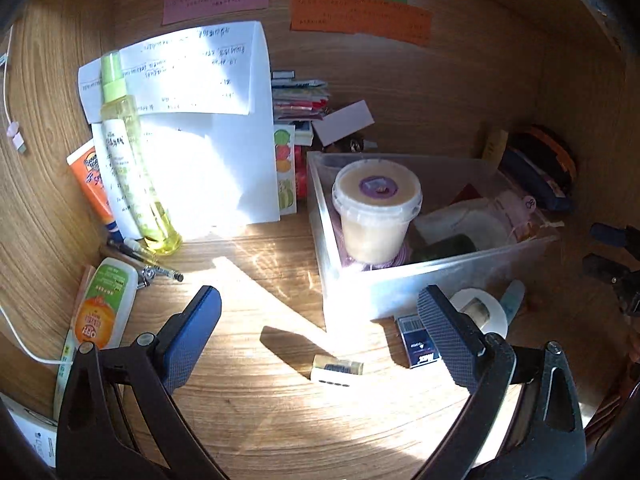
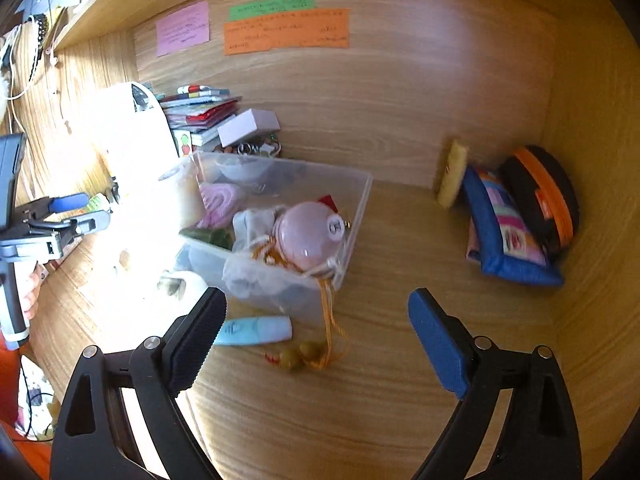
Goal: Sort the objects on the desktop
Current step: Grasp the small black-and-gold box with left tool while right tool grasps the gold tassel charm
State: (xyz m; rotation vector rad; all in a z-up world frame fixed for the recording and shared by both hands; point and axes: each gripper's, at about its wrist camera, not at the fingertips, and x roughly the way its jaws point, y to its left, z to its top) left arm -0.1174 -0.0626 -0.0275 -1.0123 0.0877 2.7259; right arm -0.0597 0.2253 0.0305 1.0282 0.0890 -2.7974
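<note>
The wooden table (image 1: 256, 400) carries a clear plastic bin (image 1: 400, 284) full of small things. In front of the bin lies a small pale-blue plastic tube (image 2: 254, 331), touching its wall. It looks light, stiff and a little slippery, so I would take it across the middle. The left tongs (image 1: 320, 320) and right tongs (image 2: 316, 328) are both released and hold nothing.

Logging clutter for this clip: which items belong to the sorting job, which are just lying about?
Job:
clear bin
small gold box
navy packet
tape roll
blue tube

Lying about:
sticky notes
white papers
charging cable
</note>
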